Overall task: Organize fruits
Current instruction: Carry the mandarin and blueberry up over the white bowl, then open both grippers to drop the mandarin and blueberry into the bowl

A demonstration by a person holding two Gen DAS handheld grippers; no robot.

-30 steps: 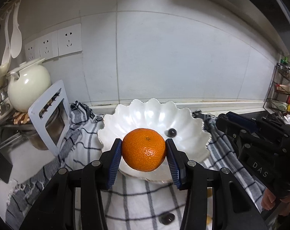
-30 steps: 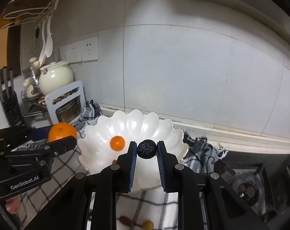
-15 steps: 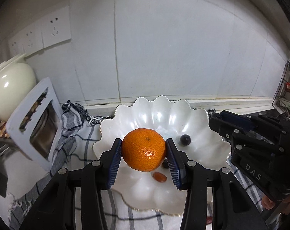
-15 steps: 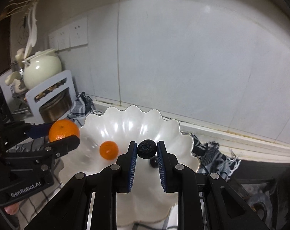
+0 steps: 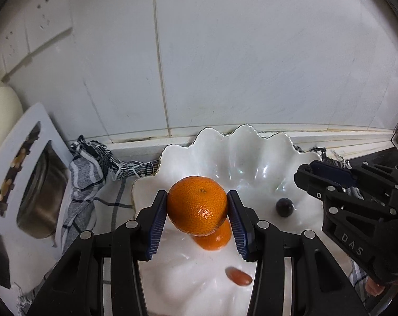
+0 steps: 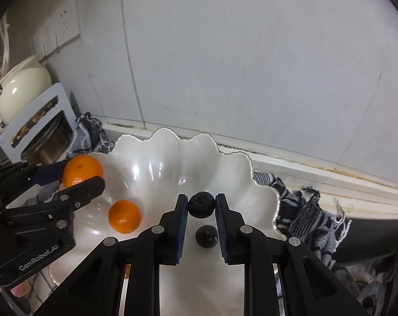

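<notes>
orange skin, bright and pebbled: that is the mandarin (image 5: 197, 205) pinched between the blue pads of the left claw (image 5: 197, 222), held in the air over the near left part of the white scalloped bowl (image 5: 254, 152). the claw is closed only as far as the fruit's width, both pads flat against its sides. the right claw (image 6: 201, 212) is closed much narrower, on a blueberry (image 6: 201, 205), and it hangs over the middle of the same bowl.

in the bowl already lie three things that i can count: one smaller mandarin (image 6: 124, 216), one loose blueberry (image 6: 206, 236) right under the right claw, and one small reddish oval fruit (image 5: 238, 280) near the front, maybe a date, though i cannot say for sure. so that makes two mandarins, two blueberries and one red piece in sight, with two claws at work.

as i judge it, the sorting is well on: part of the fruit is in, and the two held pieces only need to be let down and released. whether more fruit waits on the checked cloth (image 5: 93, 173) below the frame i cannot tell. off to the left stand a white rack (image 6: 38, 123) with a metal pot in it and a cream teapot (image 6: 22, 89), against the tiled wall (image 6: 251, 65).
</notes>
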